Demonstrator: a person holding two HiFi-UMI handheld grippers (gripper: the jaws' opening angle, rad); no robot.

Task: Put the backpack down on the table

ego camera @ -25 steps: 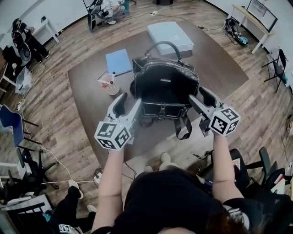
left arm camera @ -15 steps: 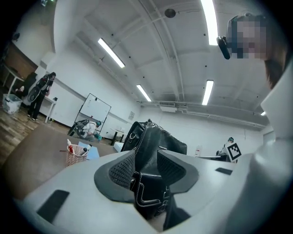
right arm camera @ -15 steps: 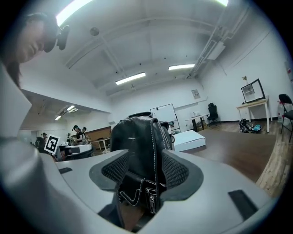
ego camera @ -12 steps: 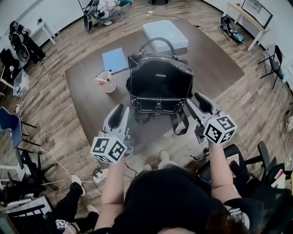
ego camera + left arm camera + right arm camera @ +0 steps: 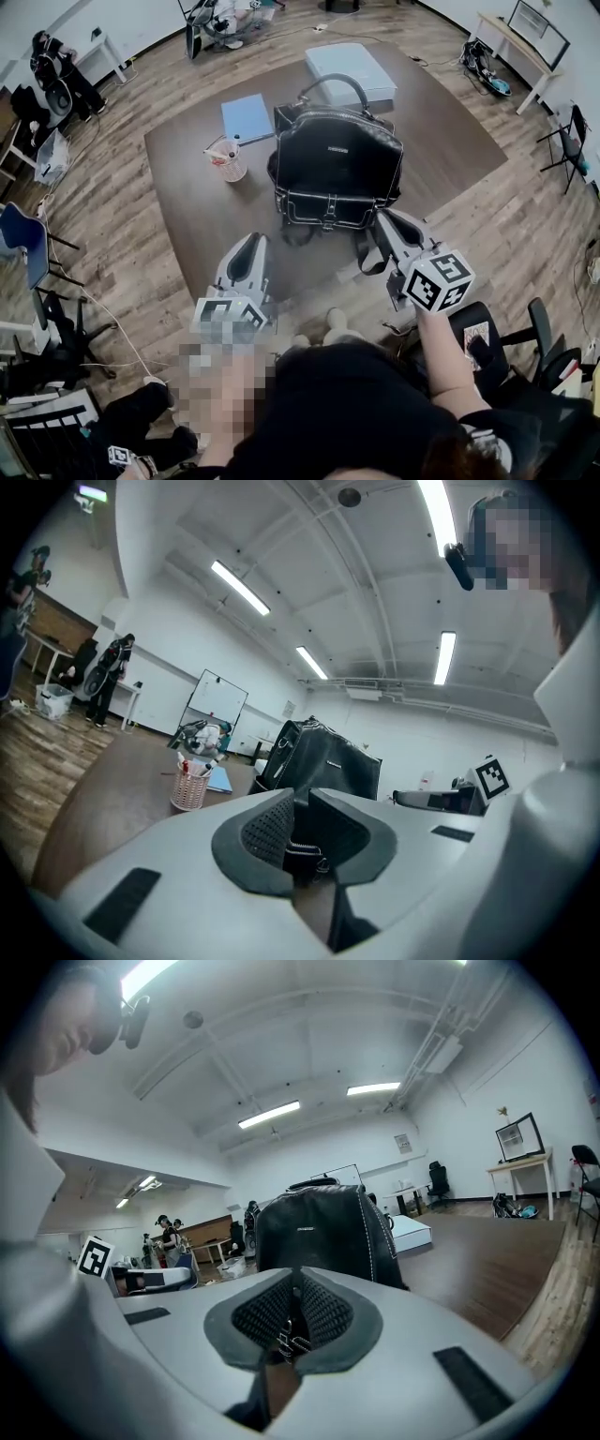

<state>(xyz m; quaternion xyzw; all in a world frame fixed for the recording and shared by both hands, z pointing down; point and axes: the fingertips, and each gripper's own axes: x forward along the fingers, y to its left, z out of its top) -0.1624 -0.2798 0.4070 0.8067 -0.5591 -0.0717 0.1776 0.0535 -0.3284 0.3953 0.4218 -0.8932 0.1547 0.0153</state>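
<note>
The left claw (image 5: 251, 244) is closing. In the left gripper view its pads (image 5: 267, 829) are nearly together and grip nothing; only the backpack's lower trim shows through the narrow slit. It points level over the near edge of the tabletop (image 5: 187, 206), apart from the backpack (image 5: 337, 169).

The right claw (image 5: 387, 218) is closing too. Its pads (image 5: 323, 1314) are almost meeting, with nothing pressed between them. Its tips are just beside the backpack's near right corner, next to a loose strap (image 5: 371, 255) that trails towards the near edge. Whether the tips touch the leather cannot be told from the head view. In the right gripper view the backpack (image 5: 323, 1232) stands beyond the tips.

The black backpack stands upright on the middle of the tabletop with its top handle raised, and neither claw holds it. To its left, just beside it, is a small basket (image 5: 226, 159) with pens. Past the basket, a blue folder (image 5: 247, 117) lies flat towards the far left edge. A white box (image 5: 349, 67) lies at the far edge, behind the backpack's handle.
</note>
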